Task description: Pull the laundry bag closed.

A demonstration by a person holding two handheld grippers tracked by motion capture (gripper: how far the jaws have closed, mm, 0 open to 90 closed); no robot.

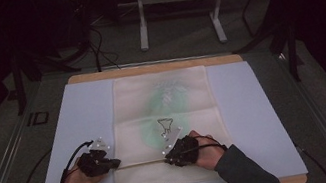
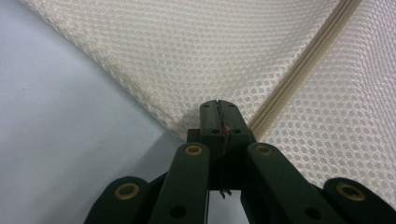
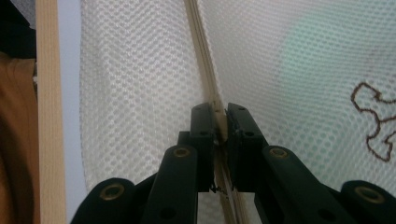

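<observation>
A cream mesh bag [image 1: 165, 102] lies flat on a pale blue mat [image 1: 84, 115], with something green [image 1: 150, 132] showing through it and a dark outline [image 1: 164, 125] on top. A zipper [image 1: 141, 164] runs across the bag's near part. My left gripper [image 1: 114, 163] is at the zipper's left end. In the left gripper view, my left gripper [image 2: 218, 105] is shut, pinching the bag's edge [image 2: 187, 56] beside the zipper [image 2: 299, 74]. My right gripper [image 1: 168, 159] is farther right along the zipper line. In the right gripper view, my right gripper [image 3: 220, 109] is shut on the zipper [image 3: 201, 46].
The mat rests on a wooden table [image 1: 146, 68] whose near edge [image 3: 46, 93] appears in the right gripper view. Beyond the table are a dark floor, cables [image 1: 100, 47] and a metal stand [image 1: 142, 29]. A cable [image 1: 73, 155] trails from my left gripper.
</observation>
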